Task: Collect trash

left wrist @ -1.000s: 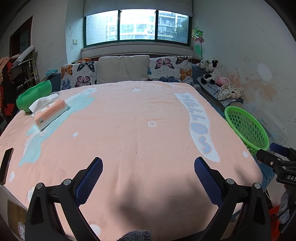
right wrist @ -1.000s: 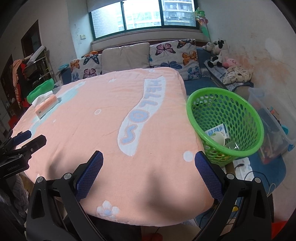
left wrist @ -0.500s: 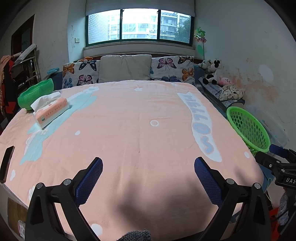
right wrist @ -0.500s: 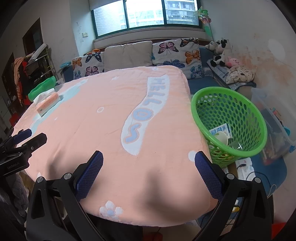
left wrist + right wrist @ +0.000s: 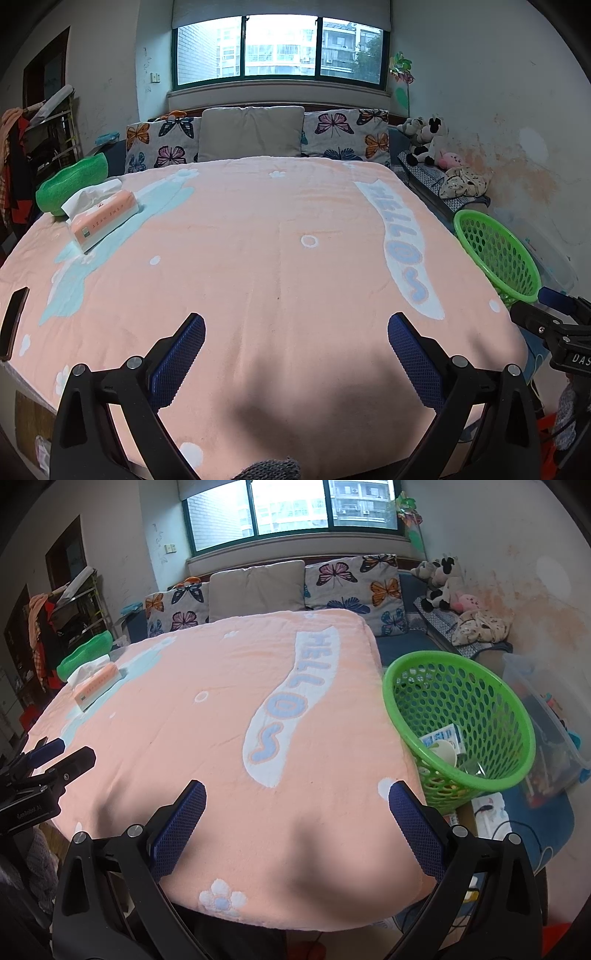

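Inside green basket (image 5: 517,716): carton (image 5: 445,738), cup (image 5: 443,751), perhaps more; both grippers (image 5: 295,341) (image 5: 297,805) wide apart, empty.

a wide window (image 5: 280,48) with dark green frame fills the far wall and gives cool daylight; apartment blocks show outside. under it stands a sofa with one grey cushion (image 5: 253,133) between two butterfly cushions (image 5: 345,134). the right wall (image 5: 517,122) is white with orange stains. soft toys (image 5: 428,142) lie on a bench at the right. a peach blanket (image 5: 258,251) covers the table.
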`<state>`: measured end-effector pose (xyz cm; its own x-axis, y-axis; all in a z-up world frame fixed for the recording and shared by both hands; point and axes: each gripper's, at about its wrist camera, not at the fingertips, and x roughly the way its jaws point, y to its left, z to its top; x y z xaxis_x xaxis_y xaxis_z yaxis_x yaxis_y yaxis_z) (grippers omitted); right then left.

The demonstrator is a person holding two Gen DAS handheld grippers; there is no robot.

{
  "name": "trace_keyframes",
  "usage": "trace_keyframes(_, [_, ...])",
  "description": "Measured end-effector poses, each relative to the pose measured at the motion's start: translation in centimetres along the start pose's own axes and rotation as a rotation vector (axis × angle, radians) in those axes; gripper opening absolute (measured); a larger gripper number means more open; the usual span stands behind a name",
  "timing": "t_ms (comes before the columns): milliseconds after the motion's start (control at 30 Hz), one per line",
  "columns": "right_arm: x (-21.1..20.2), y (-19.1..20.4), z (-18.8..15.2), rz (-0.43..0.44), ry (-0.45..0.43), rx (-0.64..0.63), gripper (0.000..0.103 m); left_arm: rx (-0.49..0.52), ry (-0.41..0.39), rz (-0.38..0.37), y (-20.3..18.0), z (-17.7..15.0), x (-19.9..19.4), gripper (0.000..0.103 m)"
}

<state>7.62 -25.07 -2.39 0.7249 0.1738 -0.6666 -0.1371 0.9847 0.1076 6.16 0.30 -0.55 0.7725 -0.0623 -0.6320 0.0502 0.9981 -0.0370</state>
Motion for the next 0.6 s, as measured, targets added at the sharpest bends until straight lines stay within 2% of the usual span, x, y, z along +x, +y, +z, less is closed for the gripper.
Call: trace_keyframes(600, [0.82, 0.12, -0.40, 0.011, 0.015, -0.003, 0.098, -0.007, 0.011, 0.005, 0.66, -0.37, 0.46, 0.096])
